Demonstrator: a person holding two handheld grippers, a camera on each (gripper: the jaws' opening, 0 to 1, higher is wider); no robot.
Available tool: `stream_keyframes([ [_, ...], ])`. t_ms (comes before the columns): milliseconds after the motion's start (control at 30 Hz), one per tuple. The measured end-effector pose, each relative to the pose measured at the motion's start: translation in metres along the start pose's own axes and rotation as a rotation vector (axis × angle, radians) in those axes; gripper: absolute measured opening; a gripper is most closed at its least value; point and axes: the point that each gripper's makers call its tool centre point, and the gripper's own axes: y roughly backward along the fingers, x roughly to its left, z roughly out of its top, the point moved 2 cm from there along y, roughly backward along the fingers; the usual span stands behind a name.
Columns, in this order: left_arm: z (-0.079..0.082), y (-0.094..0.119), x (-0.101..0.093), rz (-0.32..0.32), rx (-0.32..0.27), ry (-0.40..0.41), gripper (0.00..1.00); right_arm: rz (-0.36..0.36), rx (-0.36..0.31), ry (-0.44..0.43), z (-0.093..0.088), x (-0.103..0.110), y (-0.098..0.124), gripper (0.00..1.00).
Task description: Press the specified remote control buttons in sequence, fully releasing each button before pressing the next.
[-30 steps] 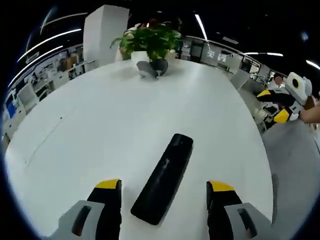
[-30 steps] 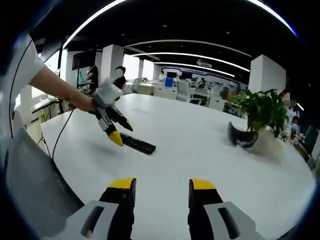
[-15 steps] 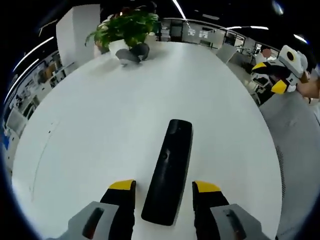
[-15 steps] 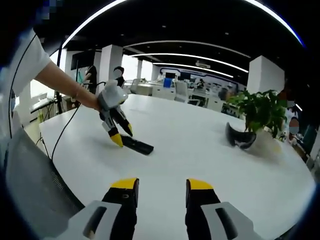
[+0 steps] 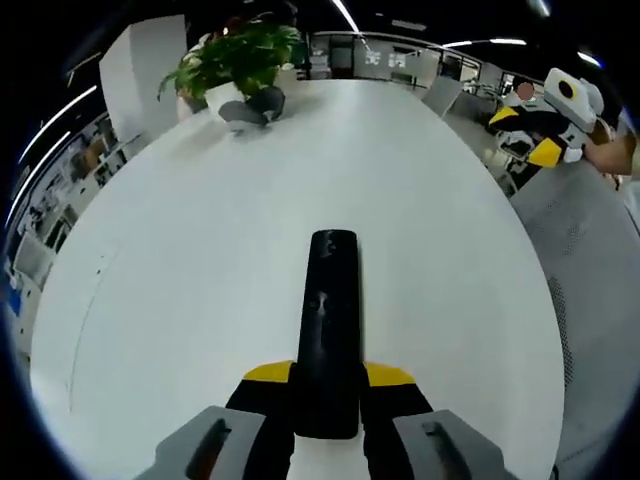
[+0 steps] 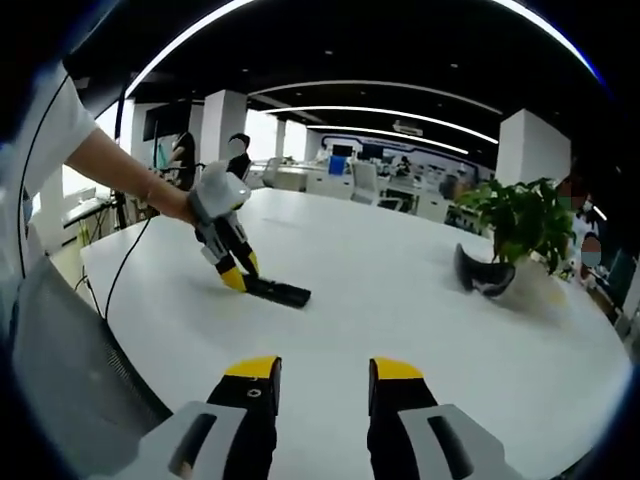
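A long black remote control (image 5: 328,330) lies on the white table (image 5: 180,260), pointing away from me. My left gripper (image 5: 328,378) is shut on its near end, the yellow-tipped jaws pressed against both sides. In the right gripper view the same left gripper (image 6: 233,272), held by a person's hand, clamps the remote (image 6: 282,292) at the table's left part. My right gripper (image 6: 325,370) hovers open over the table's near edge, nothing between its jaws. From the left gripper view, the right gripper (image 5: 540,125) hangs off the table's far right.
A potted green plant (image 5: 235,55) and a dark grey curved object (image 5: 250,105) stand at the table's far end; both plant (image 6: 520,220) and grey object (image 6: 482,275) sit right in the right gripper view. A grey mesh chair (image 6: 70,380) is beside the table edge.
My left gripper's jaws have closed in from either side of the remote onto its near end. The right gripper's jaws have narrowed slightly but stay open.
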Motion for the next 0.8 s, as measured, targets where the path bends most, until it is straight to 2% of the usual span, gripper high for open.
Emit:
stream_keyframes([
  [400, -0.010, 0.006, -0.046, -0.028, 0.011, -0.034, 0.23, 0.012, 0.025, 0.005, -0.003, 0.003, -0.001, 0.32],
  [800, -0.017, 0.012, -0.081, -0.035, 0.012, -0.036, 0.23, 0.021, 0.034, -0.002, -0.004, 0.005, -0.002, 0.31],
])
